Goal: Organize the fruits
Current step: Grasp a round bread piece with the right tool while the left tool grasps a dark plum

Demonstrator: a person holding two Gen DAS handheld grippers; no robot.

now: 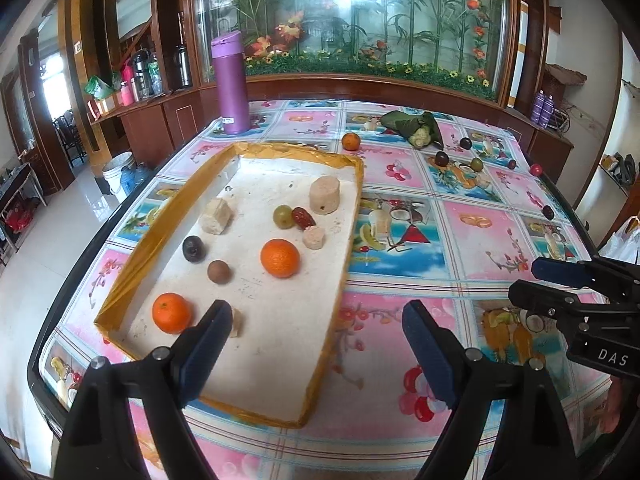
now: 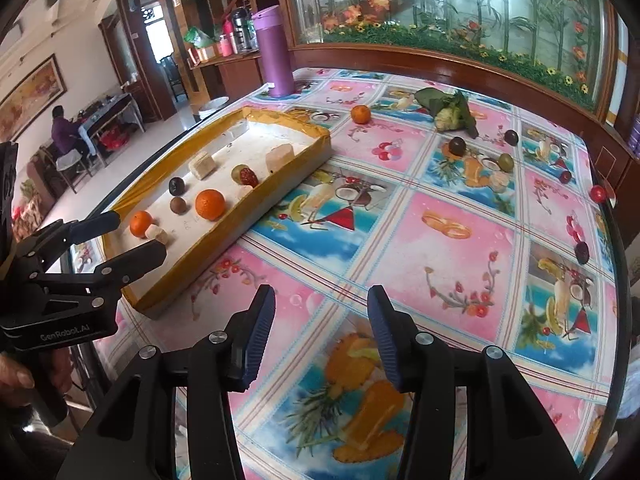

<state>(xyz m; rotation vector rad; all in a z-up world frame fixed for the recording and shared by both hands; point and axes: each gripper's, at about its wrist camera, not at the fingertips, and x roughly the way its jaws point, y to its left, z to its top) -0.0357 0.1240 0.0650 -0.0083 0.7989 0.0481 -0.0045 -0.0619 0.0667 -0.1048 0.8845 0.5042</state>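
Note:
A white tray with yellow taped rim [image 1: 132,280] [image 2: 280,196] lies on the table's left. In it lie two oranges [image 1: 280,258] [image 1: 171,313], a dark plum [image 1: 193,249], a brown round fruit [image 1: 219,271], a green grape [image 1: 283,216], a red date [image 1: 301,218] and several beige blocks. On the cloth beyond lie a third orange [image 1: 351,141] [image 2: 360,114], dark plums [image 1: 441,159] [image 2: 457,146] and a green fruit [image 1: 476,164]. My left gripper [image 1: 316,356] is open and empty over the tray's near end. My right gripper [image 2: 322,336] is open and empty over the cloth.
A purple flask [image 1: 231,84] stands at the back left. A leaf-wrapped bundle [image 1: 418,126] lies at the back. Small red fruits [image 1: 535,169] sit near the table's right edge. A glass cabinet stands behind the table.

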